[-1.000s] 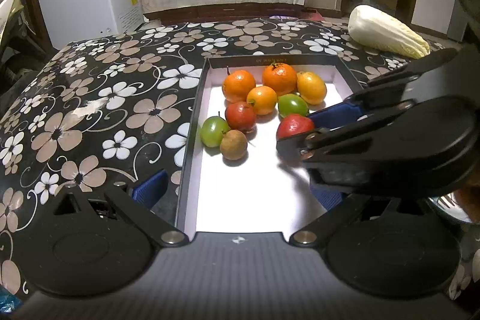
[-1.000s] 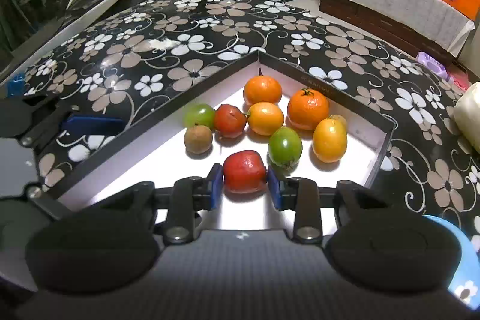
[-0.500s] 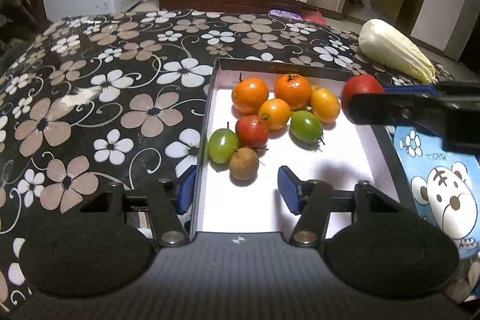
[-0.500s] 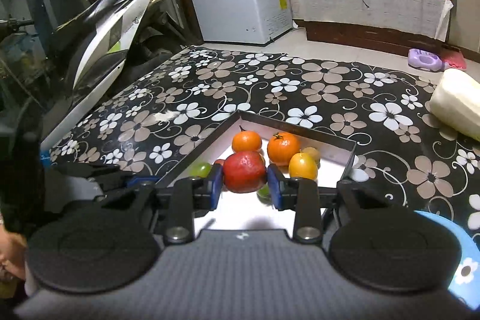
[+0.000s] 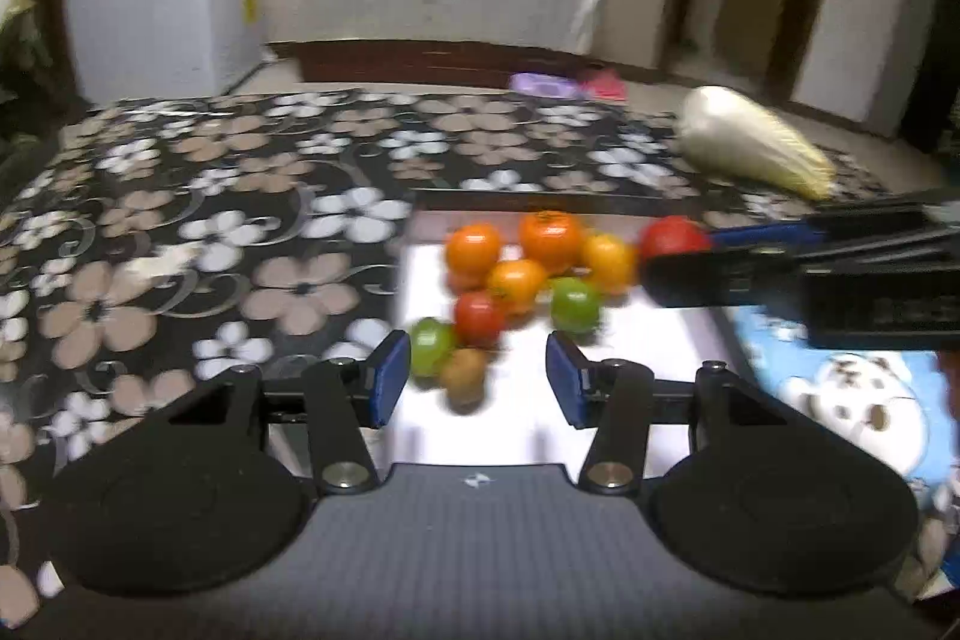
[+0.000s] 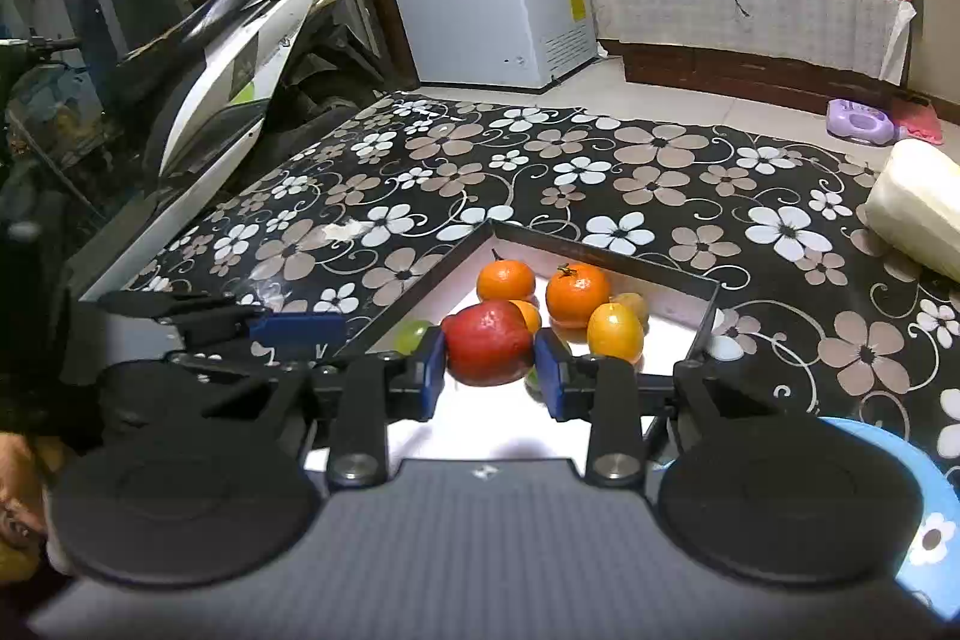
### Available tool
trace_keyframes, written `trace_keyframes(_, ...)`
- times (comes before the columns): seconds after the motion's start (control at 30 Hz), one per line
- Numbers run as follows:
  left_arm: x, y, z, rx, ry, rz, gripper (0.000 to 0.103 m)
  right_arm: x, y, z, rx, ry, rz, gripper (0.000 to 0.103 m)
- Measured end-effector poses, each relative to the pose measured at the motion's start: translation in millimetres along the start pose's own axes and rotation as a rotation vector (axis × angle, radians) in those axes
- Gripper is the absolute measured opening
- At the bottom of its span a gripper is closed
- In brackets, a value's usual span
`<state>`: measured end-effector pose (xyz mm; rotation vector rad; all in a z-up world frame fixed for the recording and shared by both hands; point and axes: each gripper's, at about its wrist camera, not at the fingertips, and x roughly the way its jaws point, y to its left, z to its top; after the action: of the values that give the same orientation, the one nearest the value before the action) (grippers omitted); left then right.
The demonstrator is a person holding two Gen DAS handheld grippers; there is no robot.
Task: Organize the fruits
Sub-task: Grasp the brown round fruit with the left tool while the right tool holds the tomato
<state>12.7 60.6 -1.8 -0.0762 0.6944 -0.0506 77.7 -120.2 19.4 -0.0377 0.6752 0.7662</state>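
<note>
White chest freezer (image 6: 489, 7) beside a cloth-draped counter (image 6: 750, 19).

The white floor of the tray (image 5: 522, 436) lies bare under my left gripper (image 5: 479, 376), so I can pass there; beyond it the fruit cluster (image 5: 528, 274) crowds the far end; the tray's dark wall (image 6: 606, 259) rims it; my right gripper (image 5: 690, 259) bars the right side above a blue plate (image 5: 840, 388); a cabbage (image 5: 750, 148) blocks the far right corner.
</note>
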Motion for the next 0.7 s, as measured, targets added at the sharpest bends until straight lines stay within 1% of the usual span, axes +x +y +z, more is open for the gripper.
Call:
trace_keyframes(0.03, 3.7, -3.1, -1.0, 0.005, 0.020, -0.011, 0.056, 0.9, 0.5, 0.5, -0.001, 0.003, 0.000, 0.036)
trace_keyframes(0.1, 14.9, -6.5, -2.8, 0.005, 0.071, 0.013, 0.056, 2.0, 1.1, 0.2, -0.003, 0.006, 0.000, 0.036)
trace_keyframes(0.23, 29.5, -2.0, -3.4, -0.038, 0.144, 0.019, 0.055, 1.5, 2.7, 0.7, 0.000, 0.002, 0.004, 0.036)
trace_keyframes(0.33, 34.9, -3.9, -2.6, -0.040, 0.162, 0.020, 0.054, 1.9, 2.4, 0.9, 0.002, 0.003, 0.003, 0.036)
trace_keyframes(0.4, 39.9, -4.5, -1.4, -0.043, 0.174, 0.019, 0.052, 2.1, 2.3, 0.6, 0.002, 0.004, 0.003, 0.036)
trace_keyframes(0.5, 44.8, -0.2, 3.4, -0.055, 0.171, 0.025, 0.052, 2.7, 1.7, 0.8, 0.003, 0.007, 0.003, 0.036)
trace_keyframes(0.6, 48.9, 6.4, 8.7, -0.078, 0.163, 0.007, 0.052, 3.2, 1.6, 0.4, 0.000, 0.009, 0.005, 0.036)
trace_keyframes(0.67, 50.0, 4.1, 9.3, -0.066, 0.160, 0.010, 0.052, 3.8, 0.8, -0.4, -0.002, 0.012, 0.004, 0.036)
trace_keyframes(0.7, 50.4, 2.1, 8.7, -0.058, 0.160, 0.013, 0.049, 3.9, 0.7, -0.7, -0.002, 0.014, 0.004, 0.036)
